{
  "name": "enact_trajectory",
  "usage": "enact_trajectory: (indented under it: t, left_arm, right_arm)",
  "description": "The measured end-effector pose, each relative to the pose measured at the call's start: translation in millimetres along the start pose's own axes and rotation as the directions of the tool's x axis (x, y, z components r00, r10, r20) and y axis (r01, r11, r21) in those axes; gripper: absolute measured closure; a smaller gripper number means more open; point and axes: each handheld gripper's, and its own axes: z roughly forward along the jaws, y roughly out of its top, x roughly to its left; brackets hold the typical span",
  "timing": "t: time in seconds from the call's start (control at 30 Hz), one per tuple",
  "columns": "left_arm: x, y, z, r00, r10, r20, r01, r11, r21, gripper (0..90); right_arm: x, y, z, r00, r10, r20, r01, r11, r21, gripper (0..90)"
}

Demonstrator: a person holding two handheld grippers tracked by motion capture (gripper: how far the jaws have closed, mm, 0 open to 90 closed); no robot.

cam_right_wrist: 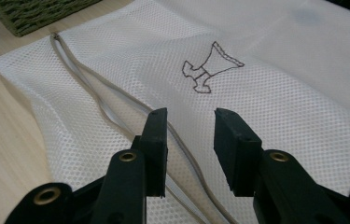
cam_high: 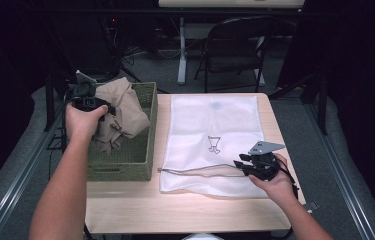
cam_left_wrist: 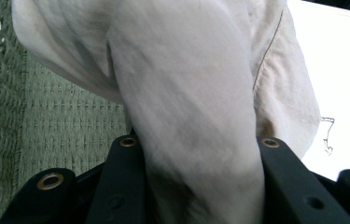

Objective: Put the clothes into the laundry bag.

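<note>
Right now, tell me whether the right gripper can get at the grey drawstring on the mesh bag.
Probably yes. The right gripper hovers with open jaws just over the grey drawstring, which lies exposed on the white mesh bag. Nothing covers it; the left gripper is busy holding the beige garment at the basket.

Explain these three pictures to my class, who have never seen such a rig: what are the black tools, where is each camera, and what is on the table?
A person holds a two-jaw tool in each hand. One camera looks down from above; the other two ride on the tools, looking along their black jaws.

On the wooden table stand a green woven basket and a flat white mesh bag with a grey cord along its near edge.

The left gripper is over the basket, its jaws shut on a beige cloth, part of which hangs clear of the basket. The right gripper hovers over the bag beside the cord, jaws apart, holding nothing.
</note>
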Motion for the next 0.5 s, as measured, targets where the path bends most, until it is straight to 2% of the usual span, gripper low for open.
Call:
enact_trajectory:
  t: [0.33, 0.5]
  left_arm:
    - [-21.0, 2.6, -6.9, 0.9983, 0.056, 0.014, -0.056, 0.9984, 0.002, 68.9]
    - [-29.4, 3.2, -9.9, 0.9969, 0.072, 0.03, -0.072, 0.9974, -0.007, 68.9]
  right_arm:
    - [-2.3, 18.5, 16.5, 0.9991, -0.025, -0.033, 0.027, 0.999, 0.035, 69.5]
    - [-3.2, 20.1, 22.3, 0.9984, -0.03, -0.049, 0.032, 0.999, 0.037, 69.6]
